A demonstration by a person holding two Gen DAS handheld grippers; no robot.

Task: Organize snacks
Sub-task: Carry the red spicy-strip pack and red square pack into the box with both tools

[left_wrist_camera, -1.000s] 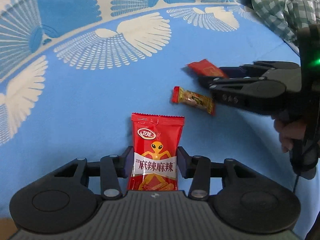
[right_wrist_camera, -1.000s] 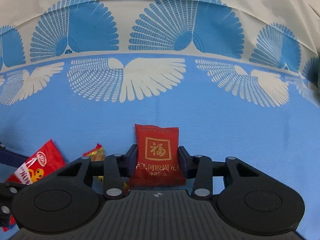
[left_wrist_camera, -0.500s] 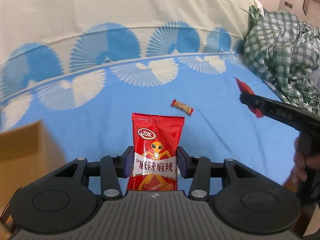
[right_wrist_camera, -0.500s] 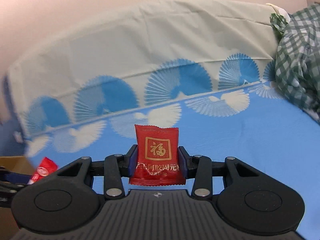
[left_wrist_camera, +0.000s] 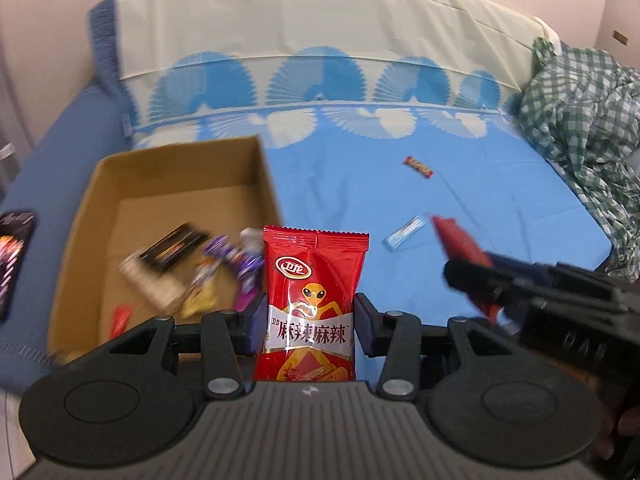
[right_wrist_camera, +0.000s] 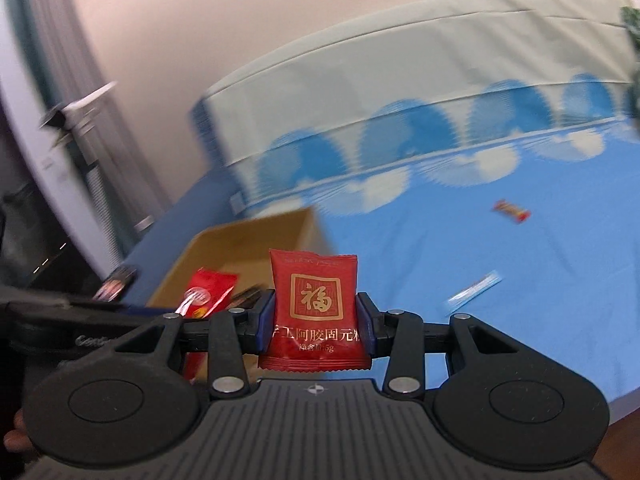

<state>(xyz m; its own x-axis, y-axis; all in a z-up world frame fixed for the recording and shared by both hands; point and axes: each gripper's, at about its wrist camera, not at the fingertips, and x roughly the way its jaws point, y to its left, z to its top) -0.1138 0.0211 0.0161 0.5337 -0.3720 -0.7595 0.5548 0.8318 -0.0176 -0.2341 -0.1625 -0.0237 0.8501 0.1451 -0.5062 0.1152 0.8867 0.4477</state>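
Snack packets look light, soft and crinkly, so both grippers pinch them by the sides: left gripper (left_wrist_camera: 311, 322) squeezes the alien packet (left_wrist_camera: 313, 306) mid-frame, right gripper (right_wrist_camera: 316, 322) squeezes the gold-square packet (right_wrist_camera: 314, 310), near the box (left_wrist_camera: 256, 168) at left.

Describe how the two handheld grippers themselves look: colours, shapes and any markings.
Both are matte black plastic. The left gripper and right gripper share a ribbed grey-black deck with a small central emblem, two round discs at the sides, angular linkage arms with silver pivot screws, and blue-purple fingertip pads. Faint lettering shows on each body's side, unreadable.
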